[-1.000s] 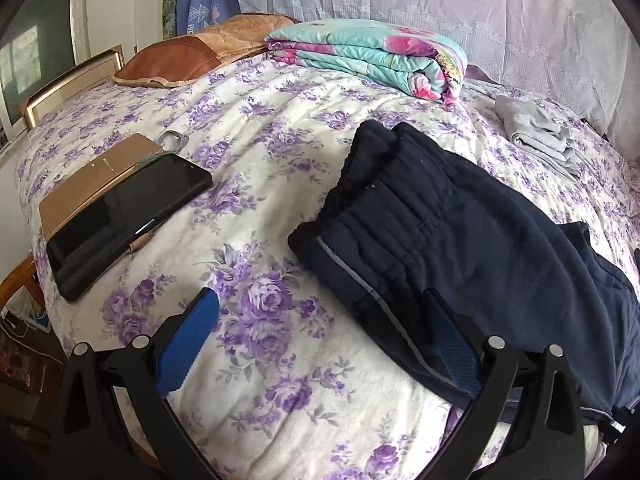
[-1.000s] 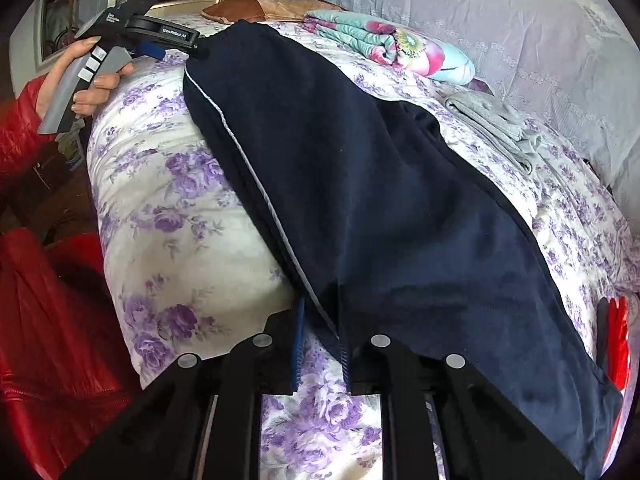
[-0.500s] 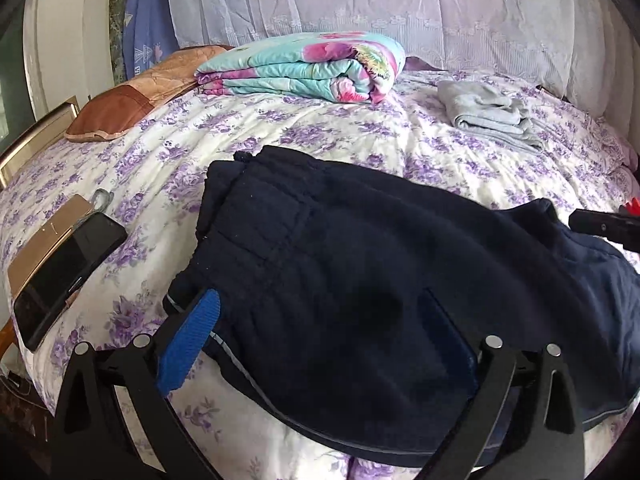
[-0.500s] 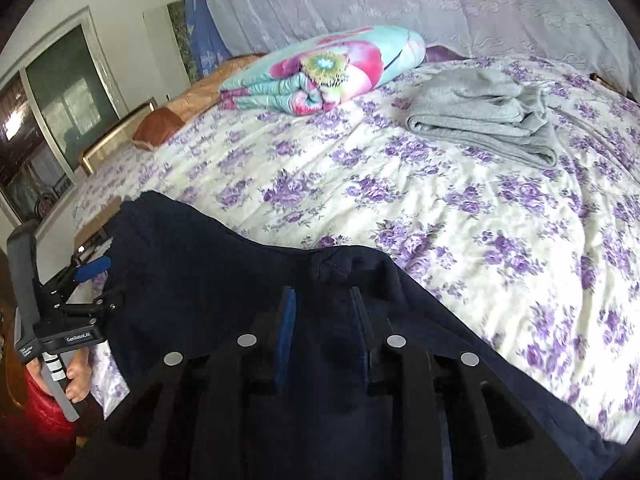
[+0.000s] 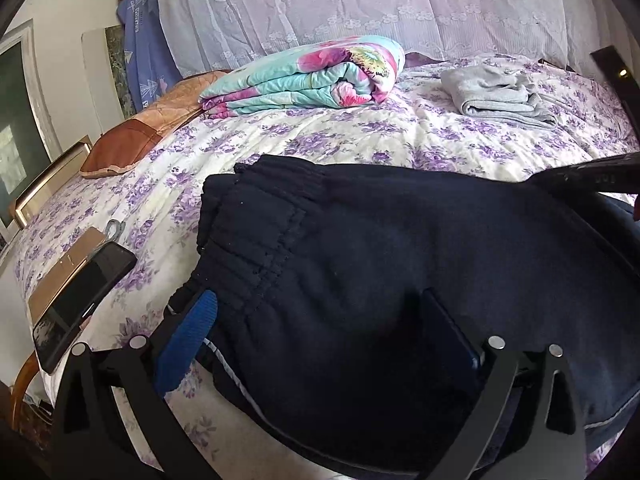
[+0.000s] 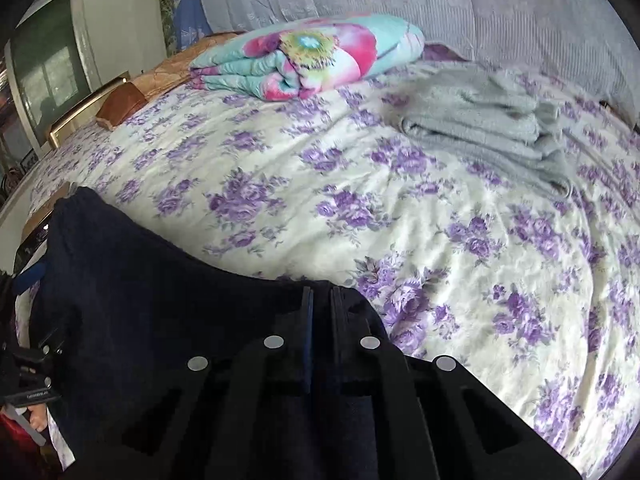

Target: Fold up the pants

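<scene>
Dark navy pants (image 5: 380, 264) lie folded over on the purple-flowered bedspread (image 5: 320, 140), waistband to the left. My left gripper (image 5: 320, 320) is open over the near edge of the pants, its blue left pad (image 5: 188, 336) just off the waistband and its right finger on the cloth. My right gripper (image 6: 320, 300) is shut on the far edge of the pants (image 6: 160, 300). The right gripper also shows at the right edge of the left wrist view (image 5: 592, 172).
A black phone on a tan case (image 5: 76, 292) lies at the bed's left edge. A folded teal and pink quilt (image 5: 308, 76), a folded grey garment (image 5: 496, 92) and a brown pillow (image 5: 144, 136) lie at the back. A lace curtain hangs behind.
My right gripper carried the pants leg end over from the bed's edge toward the waistband, folding the pants. My left gripper moved right over the waistband end and stayed open.
</scene>
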Motion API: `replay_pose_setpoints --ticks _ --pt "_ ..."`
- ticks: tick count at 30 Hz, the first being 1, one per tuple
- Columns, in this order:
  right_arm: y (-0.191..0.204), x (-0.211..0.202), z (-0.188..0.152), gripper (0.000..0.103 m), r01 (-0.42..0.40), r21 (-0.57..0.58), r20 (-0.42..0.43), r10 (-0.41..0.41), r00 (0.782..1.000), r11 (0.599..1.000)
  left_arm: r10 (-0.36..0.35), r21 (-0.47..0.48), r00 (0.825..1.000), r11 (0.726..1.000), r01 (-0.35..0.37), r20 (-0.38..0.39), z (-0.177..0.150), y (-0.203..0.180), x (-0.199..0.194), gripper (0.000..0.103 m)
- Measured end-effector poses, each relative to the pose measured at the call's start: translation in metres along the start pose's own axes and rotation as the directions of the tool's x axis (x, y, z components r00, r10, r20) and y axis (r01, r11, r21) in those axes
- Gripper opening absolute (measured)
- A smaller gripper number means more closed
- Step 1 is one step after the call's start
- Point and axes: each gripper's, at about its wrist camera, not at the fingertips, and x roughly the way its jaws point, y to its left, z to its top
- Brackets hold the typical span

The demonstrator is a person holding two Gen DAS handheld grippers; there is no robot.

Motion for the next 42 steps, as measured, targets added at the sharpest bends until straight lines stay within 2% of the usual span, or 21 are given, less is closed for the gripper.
replay_pose_setpoints --ticks 3,5,6,7,9,11,15,16,18,19,21,24,26,27,29,32,35,37,39,40,42 --pt "0.003 0.000 -0.002 0.009 0.012 -0.021 0.025 -0.012 1.000 1.000 0.003 0.003 1.000 1.000 -0.003 0.000 0.000 0.000 0.000 0.098" --pt "0.004 -0.013 -0.004 0.016 0.030 -0.022 0.047 -0.029 0.998 0.999 0.001 0.002 1.000 1.000 -0.001 -0.001 0.000 0.000 0.000 0.098" --pt "0.003 -0.024 -0.006 0.026 0.055 -0.013 0.070 -0.054 0.996 0.998 0.000 -0.001 1.000 1.000 0.000 -0.002 0.000 0.000 0.001 0.098" --pt "0.002 -0.035 -0.008 0.029 0.067 -0.010 0.096 -0.066 0.993 0.998 -0.001 -0.002 1.000 1.000 0.001 -0.002 0.000 0.000 0.001 0.098" --pt "0.005 -0.062 -0.014 0.028 0.092 -0.019 0.164 -0.088 0.982 0.996 0.000 -0.003 1.000 1.000 0.000 -0.002 0.000 0.000 0.001 0.098" --pt "0.016 -0.082 -0.021 0.029 0.073 -0.052 0.211 -0.061 0.976 0.996 -0.001 -0.004 1.000 1.000 0.001 -0.002 0.000 0.000 0.001 0.098" --pt "0.048 -0.079 -0.039 0.033 0.029 -0.155 0.160 -0.004 0.987 0.988 -0.002 -0.005 1.000 1.000 0.002 -0.002 0.000 0.001 0.001 0.098" --pt "0.055 -0.070 -0.045 0.039 0.036 -0.183 0.134 -0.011 0.991 0.983 -0.001 -0.005 1.000 1.000 0.001 -0.002 0.000 0.001 0.001 0.098" --pt "0.060 -0.046 -0.057 0.045 0.067 -0.213 0.054 -0.056 0.997 0.975 -0.002 -0.005 1.000 1.000 0.002 -0.003 0.000 0.001 0.001 0.098" --pt "0.057 -0.036 -0.062 0.046 0.058 -0.204 0.025 -0.054 0.998 0.977 -0.003 -0.006 1.000 1.000 0.003 -0.003 0.000 0.001 0.001 0.098" --pt "0.050 -0.043 -0.063 0.046 0.047 -0.163 0.047 -0.040 0.998 0.986 -0.001 -0.006 1.000 1.000 0.001 -0.003 0.000 0.000 0.001 0.098" --pt "0.049 -0.079 -0.064 0.048 0.040 -0.131 0.154 -0.019 0.988 0.991 -0.005 -0.011 1.000 1.000 0.005 -0.004 0.001 0.003 0.000 0.098" --pt "0.051 -0.098 -0.073 0.051 0.031 -0.128 0.181 -0.007 0.984 0.991 -0.004 -0.012 1.000 1.000 0.004 -0.004 0.001 0.004 0.000 0.098" --pt "0.053 -0.103 -0.081 0.057 0.025 -0.128 0.178 -0.002 0.984 0.992 -0.004 -0.011 1.000 1.000 0.004 -0.004 0.001 0.004 0.000 0.098" --pt "0.056 -0.104 -0.100 0.061 0.007 -0.135 0.146 0.013 0.989 0.991 -0.002 -0.010 1.000 1.000 0.002 -0.004 0.001 0.004 0.000 0.098" --pt "0.057 -0.086 -0.128 0.069 -0.008 -0.136 0.052 0.015 0.999 0.991 -0.001 -0.010 1.000 1.000 0.001 -0.004 0.001 0.004 0.000 0.098" --pt "0.050 -0.097 -0.137 0.071 -0.006 -0.097 0.088 0.014 0.996 0.995 0.005 -0.005 1.000 1.000 -0.006 -0.006 0.000 0.003 0.000 0.098" --pt "0.042 -0.119 -0.142 0.072 -0.004 -0.045 0.156 0.011 0.988 0.999 0.015 -0.005 1.000 1.000 -0.015 -0.007 -0.001 0.003 -0.003 0.098" --pt "0.030 -0.146 -0.155 0.081 0.003 0.019 0.234 -0.008 0.972 1.000 0.030 -0.007 1.000 1.000 -0.030 0.002 -0.005 0.000 -0.013 0.098" --pt "0.024 -0.156 -0.163 0.086 0.019 0.050 0.259 -0.032 0.965 0.999 0.017 -0.017 1.000 1.000 -0.017 0.008 -0.006 -0.001 -0.021 0.098" --pt "0.012 -0.168 -0.180 0.091 0.076 0.111 0.268 -0.104 0.958 0.991 -0.072 -0.037 0.997 0.997 0.073 0.029 -0.008 -0.006 -0.039 0.098"
